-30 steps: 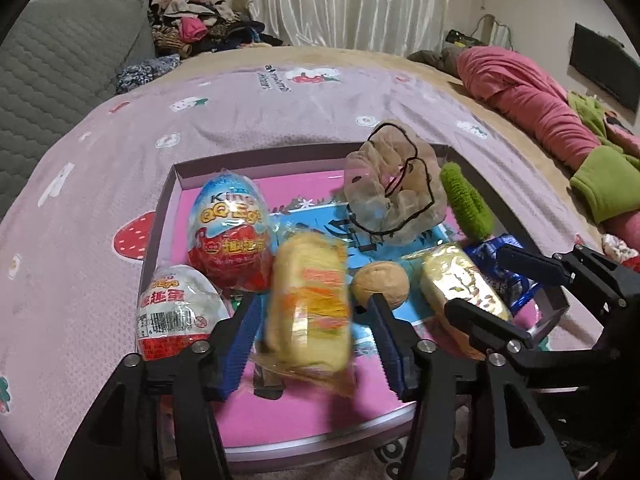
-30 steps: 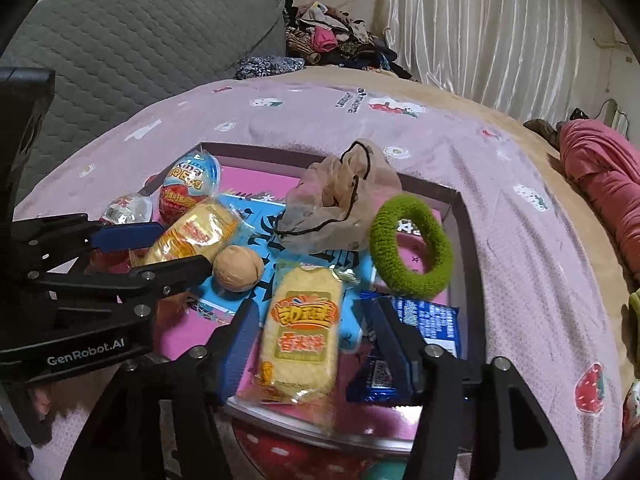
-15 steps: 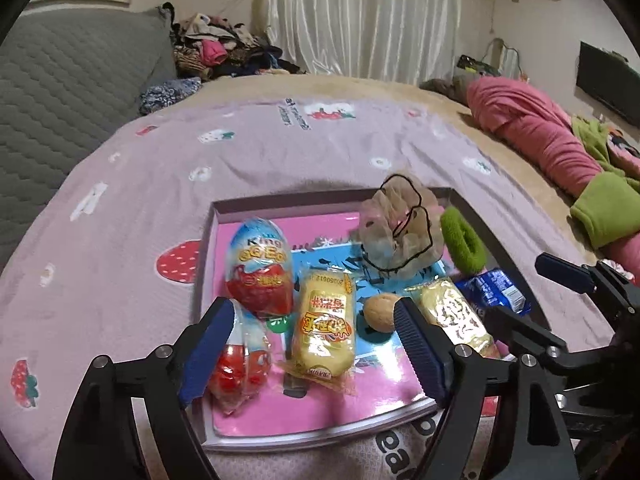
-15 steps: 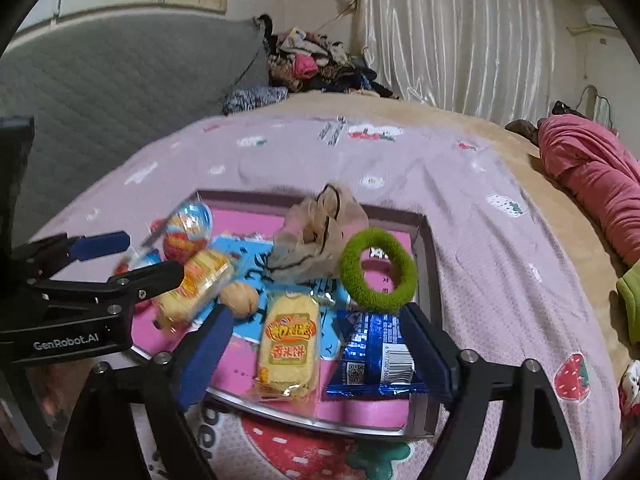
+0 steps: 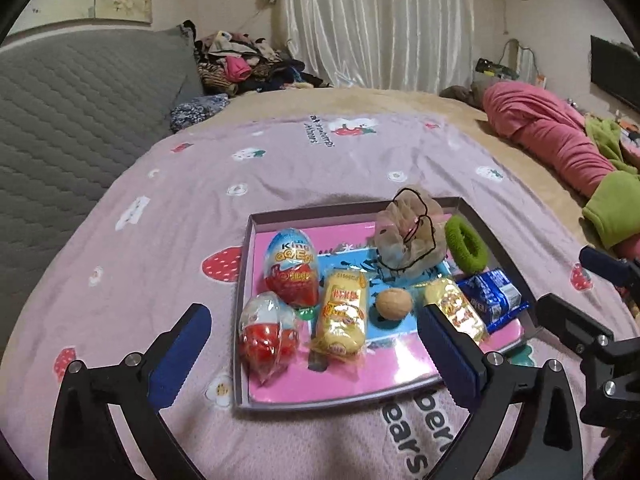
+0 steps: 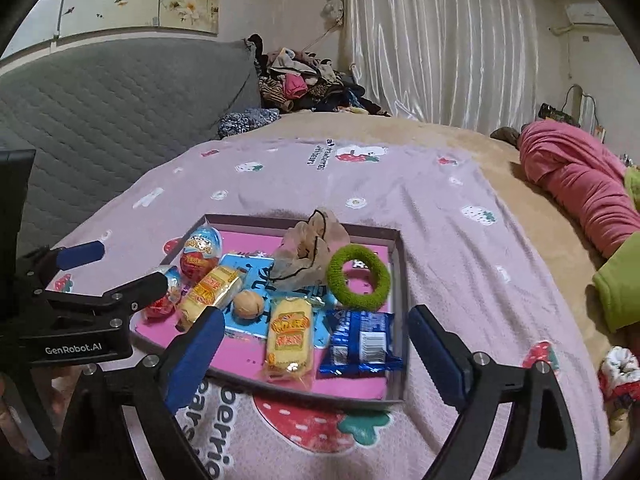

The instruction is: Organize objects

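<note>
- Left wrist view: left gripper (image 5: 312, 344) spread wide, nothing between its jaws. Its jaws have just been opening; a second ago they flanked the yellow cake (image 5: 345, 312), which now lies free in the tray (image 5: 245, 280), between the near egg (image 5: 267, 338) and the walnut (image 5: 394, 303).
- Same view: the tray and its contents look smaller and farther than a second ago, so the gripper has backed up and away; it points down at a slant toward the tray.
- Right wrist view: right gripper (image 6: 316, 350) also spread, empty. Its jaws have just been opening; the second cake (image 6: 289, 338) they bracketed a second ago rests flat in the tray, beside the blue packet (image 6: 360, 342).
- Same view: this gripper too has drawn back and upward, aimed down at the tray's near edge.
- Tray contents: two eggs, the far one (image 5: 291, 266) upright; two cakes; walnut; blue packet; green ring (image 6: 358, 276); beige mesh bag (image 6: 310, 254).
- Off-tray item: a red-and-white thing (image 6: 618, 372) on the bedspread at right, possibly a sock; too distorted to say.
- Task reading: both cakes look delivered; the sorting seems near done, barring that stray item.
</note>
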The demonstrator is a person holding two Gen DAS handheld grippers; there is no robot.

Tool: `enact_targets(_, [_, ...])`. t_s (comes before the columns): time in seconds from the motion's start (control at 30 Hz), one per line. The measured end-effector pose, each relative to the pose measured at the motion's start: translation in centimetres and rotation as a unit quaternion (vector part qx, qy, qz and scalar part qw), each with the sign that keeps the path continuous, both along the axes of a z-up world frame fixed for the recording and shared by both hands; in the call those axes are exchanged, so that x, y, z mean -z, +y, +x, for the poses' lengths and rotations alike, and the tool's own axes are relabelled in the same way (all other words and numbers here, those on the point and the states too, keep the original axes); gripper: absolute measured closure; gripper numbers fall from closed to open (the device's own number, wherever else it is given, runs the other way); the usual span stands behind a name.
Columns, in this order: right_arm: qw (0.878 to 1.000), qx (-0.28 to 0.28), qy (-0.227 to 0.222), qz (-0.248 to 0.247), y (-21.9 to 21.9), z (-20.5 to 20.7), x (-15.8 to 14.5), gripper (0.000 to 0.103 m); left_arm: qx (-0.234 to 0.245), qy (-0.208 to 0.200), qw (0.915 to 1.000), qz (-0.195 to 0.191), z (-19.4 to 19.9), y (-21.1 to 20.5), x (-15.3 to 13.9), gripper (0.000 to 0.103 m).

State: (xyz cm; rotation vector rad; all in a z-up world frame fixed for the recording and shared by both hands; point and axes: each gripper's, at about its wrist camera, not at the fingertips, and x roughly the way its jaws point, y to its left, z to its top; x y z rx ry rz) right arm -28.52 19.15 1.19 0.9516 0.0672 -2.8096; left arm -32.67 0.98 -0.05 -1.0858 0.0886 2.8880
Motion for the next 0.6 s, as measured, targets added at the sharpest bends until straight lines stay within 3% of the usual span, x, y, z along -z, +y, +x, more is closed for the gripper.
enact_targets(0.6, [0.999, 0.000, 0.033, 0.003, -0.8, 5.6, -6.7, 0.008, -0.009, 0.020, 0.9996, 0.017, 6.2, -0.8, -7.1, 0.000])
